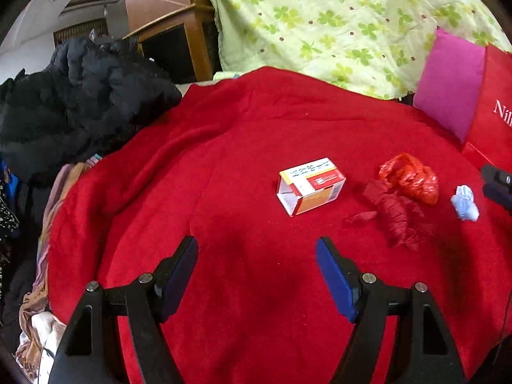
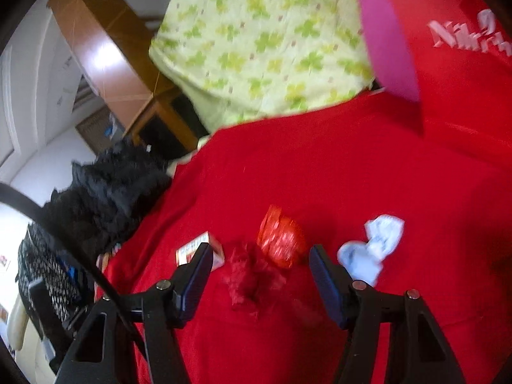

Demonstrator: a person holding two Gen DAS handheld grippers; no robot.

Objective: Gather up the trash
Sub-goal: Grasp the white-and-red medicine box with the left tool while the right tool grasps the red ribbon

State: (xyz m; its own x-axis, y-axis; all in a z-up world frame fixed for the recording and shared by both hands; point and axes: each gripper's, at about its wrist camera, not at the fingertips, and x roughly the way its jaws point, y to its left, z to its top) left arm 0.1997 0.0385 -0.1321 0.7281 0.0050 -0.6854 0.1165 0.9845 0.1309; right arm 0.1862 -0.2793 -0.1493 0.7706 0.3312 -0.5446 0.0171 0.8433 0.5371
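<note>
A red blanket (image 1: pixel 243 166) filled the middle of both views, and the trash lay spread across it. In the left wrist view a small white, red and orange carton (image 1: pixel 310 186) sat just right of centre, lying on its side. To its right lay a dark red crumpled scrap (image 1: pixel 392 214), and touching that scrap's upper right was a crumpled orange-red plastic bag (image 1: pixel 411 177). Further right, near the frame's edge, sat a pale blue-white wad of tissue (image 1: pixel 464 203), apart from the bag.

The left hand-held gripper (image 1: pixel 257 276) stood at the bottom of its frame with its blue-padded jaws parted and nothing between them, only bare blanket; the carton lay above and to the right of it, well clear.

The right hand-held gripper (image 2: pixel 260 275) was likewise parted and held nothing. In its blurred view the dark red scrap (image 2: pixel 252 280) and the plastic bag (image 2: pixel 280 238) appeared between and just above its fingertips (no pad visibly pressed on either). The carton (image 2: pixel 195 249) peeked out behind the left finger, and the tissue (image 2: pixel 371 246) lay just beyond the right one.

A green clover-print cloth (image 1: pixel 336 22) hung across the top, a black garment (image 1: pixel 83 96) was heaped at the left, and a red bag with white lettering (image 1: pixel 492 108) stood at the right edge, beside a magenta panel (image 1: pixel 451 80).
</note>
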